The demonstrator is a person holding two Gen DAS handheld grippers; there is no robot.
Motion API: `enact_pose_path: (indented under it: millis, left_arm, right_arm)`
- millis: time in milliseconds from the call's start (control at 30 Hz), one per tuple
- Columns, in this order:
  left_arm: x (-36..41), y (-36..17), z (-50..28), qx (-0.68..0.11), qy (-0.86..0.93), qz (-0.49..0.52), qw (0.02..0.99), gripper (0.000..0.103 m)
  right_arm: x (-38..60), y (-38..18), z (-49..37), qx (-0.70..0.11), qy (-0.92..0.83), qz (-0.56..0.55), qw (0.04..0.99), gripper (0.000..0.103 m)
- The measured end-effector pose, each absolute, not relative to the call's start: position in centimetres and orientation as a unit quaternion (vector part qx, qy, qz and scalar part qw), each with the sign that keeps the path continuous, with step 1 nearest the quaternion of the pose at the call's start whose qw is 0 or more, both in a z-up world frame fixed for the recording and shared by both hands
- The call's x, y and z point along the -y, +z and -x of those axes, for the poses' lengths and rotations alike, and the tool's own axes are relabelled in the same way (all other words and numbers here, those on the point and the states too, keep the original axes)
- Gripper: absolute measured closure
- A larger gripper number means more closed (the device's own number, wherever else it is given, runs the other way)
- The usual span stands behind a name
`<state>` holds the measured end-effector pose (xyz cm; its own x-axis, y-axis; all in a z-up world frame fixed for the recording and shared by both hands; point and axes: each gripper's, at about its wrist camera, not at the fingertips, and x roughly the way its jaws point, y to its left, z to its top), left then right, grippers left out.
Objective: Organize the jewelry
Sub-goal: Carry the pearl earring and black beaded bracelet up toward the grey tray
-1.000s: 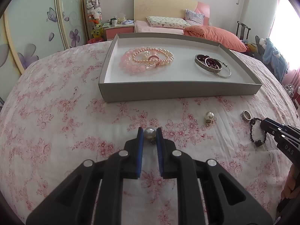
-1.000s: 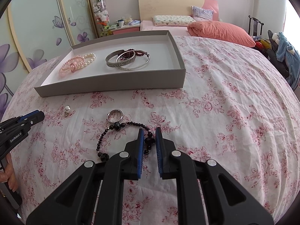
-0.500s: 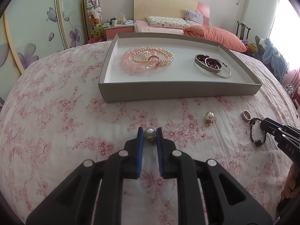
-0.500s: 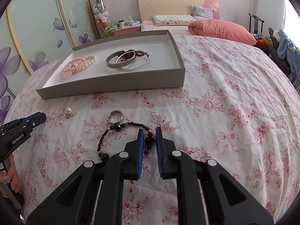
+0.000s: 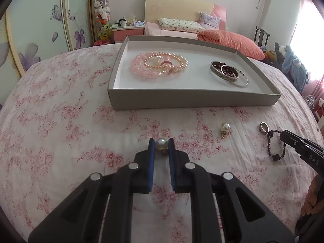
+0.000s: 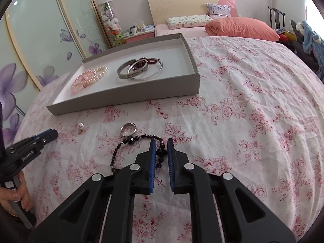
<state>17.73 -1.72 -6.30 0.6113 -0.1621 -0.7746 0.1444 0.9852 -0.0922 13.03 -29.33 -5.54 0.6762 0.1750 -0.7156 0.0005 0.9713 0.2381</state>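
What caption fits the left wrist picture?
Left gripper pinching a round white pearl earring before the grey jewelry tray.

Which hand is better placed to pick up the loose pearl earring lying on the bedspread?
Neither is free. The left tongs are shut on a pearl earring; the right tongs are shut on the black bead bracelet. Once emptied, the left looks nearer the loose pearl earring.

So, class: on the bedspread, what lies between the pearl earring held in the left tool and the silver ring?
A second pearl earring lies loose on the floral bedspread between them, seen in the left wrist view.
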Motion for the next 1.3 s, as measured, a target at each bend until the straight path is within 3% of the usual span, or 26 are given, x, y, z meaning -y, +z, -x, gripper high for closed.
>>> enact_pose_path:
  millis: [1300]
  left_arm:
    - [3.6, 3.0, -13.8, -0.258, -0.07, -0.013, 0.963, 0.089]
  right_arm:
    - [24.7, 4.0, -12.4, -0.246, 0.116, -0.057, 0.961, 0.091]
